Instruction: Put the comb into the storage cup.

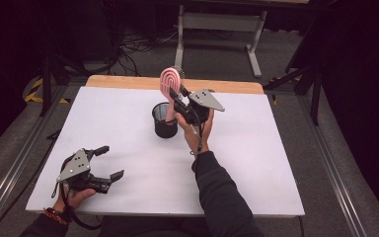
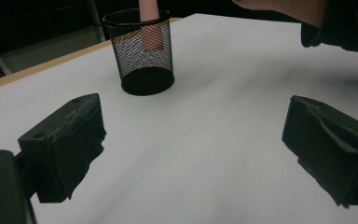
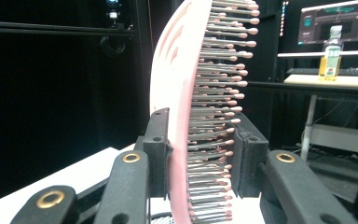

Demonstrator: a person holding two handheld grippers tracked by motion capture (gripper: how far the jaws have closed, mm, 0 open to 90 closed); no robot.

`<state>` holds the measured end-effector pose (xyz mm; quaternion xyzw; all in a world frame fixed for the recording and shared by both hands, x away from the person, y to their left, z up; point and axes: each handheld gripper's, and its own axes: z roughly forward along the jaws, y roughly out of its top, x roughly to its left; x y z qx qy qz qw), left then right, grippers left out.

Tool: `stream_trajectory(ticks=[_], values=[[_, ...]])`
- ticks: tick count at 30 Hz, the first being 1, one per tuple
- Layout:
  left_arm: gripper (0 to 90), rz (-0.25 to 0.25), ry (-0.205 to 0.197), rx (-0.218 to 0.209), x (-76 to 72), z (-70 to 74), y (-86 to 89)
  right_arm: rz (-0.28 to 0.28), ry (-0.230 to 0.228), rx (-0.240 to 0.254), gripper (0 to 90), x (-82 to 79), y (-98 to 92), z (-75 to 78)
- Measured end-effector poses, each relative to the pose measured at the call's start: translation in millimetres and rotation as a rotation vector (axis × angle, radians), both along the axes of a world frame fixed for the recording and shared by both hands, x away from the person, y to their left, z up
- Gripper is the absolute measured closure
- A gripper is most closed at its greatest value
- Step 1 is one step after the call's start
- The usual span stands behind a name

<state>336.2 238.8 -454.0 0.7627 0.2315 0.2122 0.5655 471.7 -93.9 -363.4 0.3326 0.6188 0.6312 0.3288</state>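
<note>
Right gripper (image 1: 177, 101) is clamping the pink hairbrush (image 1: 170, 81) across its head, one jaw on the smooth back, the other pressing into the bristles (image 3: 216, 116); brush is standing upright with its handle dipping into the black mesh cup (image 1: 165, 121), which is sitting nearer the table's (image 1: 276, 163) far edge, about mid-width; judging it light, stiff plastic, back likely slippery, bristles springy, so the grip may be squirming; the handle or lower neck looks like a firmer hold; cup is looking light and tippable. Left gripper (image 1: 107, 162) is resting near the front-left corner, jaws spread wide, holding nothing.
</note>
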Motion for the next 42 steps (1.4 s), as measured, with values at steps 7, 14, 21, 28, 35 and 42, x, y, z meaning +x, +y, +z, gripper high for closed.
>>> stream_trajectory(ticks=[7, 14, 21, 28, 35, 42], values=[[6.7, 0.004, -0.003, 0.007, 0.3, -0.3, -0.6, 0.014, 0.051, 0.005, 64.6, 0.5, -1.6, -20.0], [7.0, 0.010, -0.004, 0.010, 0.1, -0.3, -1.0, 0.019, 0.071, 0.021, 64.4, -2.5, -4.1, -32.6], [7.0, 0.009, 0.004, 0.011, 0.5, -0.9, -2.1, 0.019, 0.070, 0.018, 63.7, -4.1, -6.3, -34.0], [7.0, 0.006, 0.005, 0.014, 1.1, -1.6, -2.8, 0.007, 0.080, 0.003, 61.7, -2.9, -9.5, -38.0], [7.6, 0.008, 0.006, 0.014, 1.0, -1.7, -2.4, 0.005, 0.086, -0.006, 54.5, -2.5, -9.6, -38.2], [7.7, 0.007, 0.007, 0.021, 1.4, -2.0, -2.6, -0.004, 0.079, -0.045, 46.7, -2.0, -8.5, -37.1]])
